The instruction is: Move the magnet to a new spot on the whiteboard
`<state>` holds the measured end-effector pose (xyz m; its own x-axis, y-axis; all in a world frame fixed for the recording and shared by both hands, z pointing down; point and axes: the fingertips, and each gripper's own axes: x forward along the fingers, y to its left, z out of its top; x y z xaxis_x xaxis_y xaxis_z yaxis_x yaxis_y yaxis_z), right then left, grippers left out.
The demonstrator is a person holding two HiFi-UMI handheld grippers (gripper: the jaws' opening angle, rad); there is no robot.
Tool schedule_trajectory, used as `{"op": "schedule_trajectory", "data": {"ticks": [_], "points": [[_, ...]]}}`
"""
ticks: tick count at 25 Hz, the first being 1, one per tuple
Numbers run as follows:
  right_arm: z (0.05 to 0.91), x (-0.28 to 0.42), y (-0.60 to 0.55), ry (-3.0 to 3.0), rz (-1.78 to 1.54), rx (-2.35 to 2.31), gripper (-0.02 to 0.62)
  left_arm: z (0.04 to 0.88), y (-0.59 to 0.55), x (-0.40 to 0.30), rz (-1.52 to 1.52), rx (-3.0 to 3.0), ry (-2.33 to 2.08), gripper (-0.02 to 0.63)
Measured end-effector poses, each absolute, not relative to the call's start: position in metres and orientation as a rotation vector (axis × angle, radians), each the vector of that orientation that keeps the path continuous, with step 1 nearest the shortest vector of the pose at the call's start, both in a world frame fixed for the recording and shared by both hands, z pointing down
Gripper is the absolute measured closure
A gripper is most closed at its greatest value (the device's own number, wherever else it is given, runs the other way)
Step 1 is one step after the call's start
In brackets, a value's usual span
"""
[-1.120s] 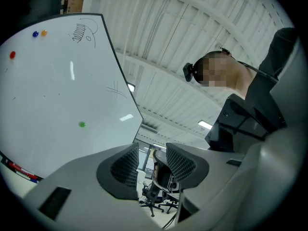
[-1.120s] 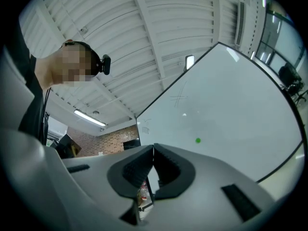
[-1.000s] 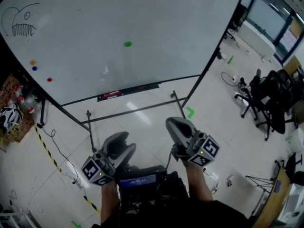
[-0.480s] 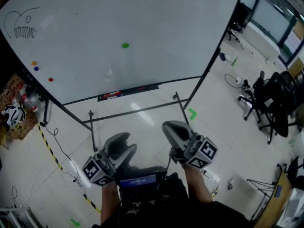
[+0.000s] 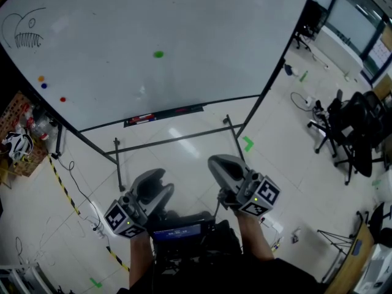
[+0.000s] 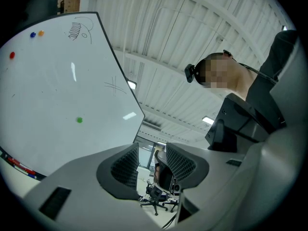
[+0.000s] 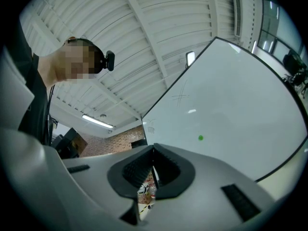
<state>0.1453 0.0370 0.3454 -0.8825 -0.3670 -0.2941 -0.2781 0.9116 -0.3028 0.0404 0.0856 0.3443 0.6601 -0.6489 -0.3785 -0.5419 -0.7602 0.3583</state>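
A small green magnet sticks near the middle of the big whiteboard. It also shows in the left gripper view as the green magnet and in the right gripper view as the green magnet. Orange, blue and red magnets sit near the board's left edge, below a fish sketch. My left gripper is held low, well short of the board, its jaws open and empty. My right gripper stands beside it, shut on nothing.
A pen tray runs along the board's lower edge, and the stand's legs reach out over the floor. Black office chairs stand at the right. A crate with a helmet and striped floor tape lie at the left.
The board sits slightly higher in the head view. The left gripper has edged over a little. The right gripper has kept still, and neither pair of jaws has changed.
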Motion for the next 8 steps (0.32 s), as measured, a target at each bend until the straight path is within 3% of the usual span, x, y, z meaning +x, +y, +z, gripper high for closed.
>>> {"op": "schedule_trajectory", "data": {"ticks": [8], "points": [[0.3461,0.1475,0.0321,2.725,-0.353,-0.463,0.58,0.3445,0.0795,0.0463,-0.731,2.661,-0.97,0.425]]}}
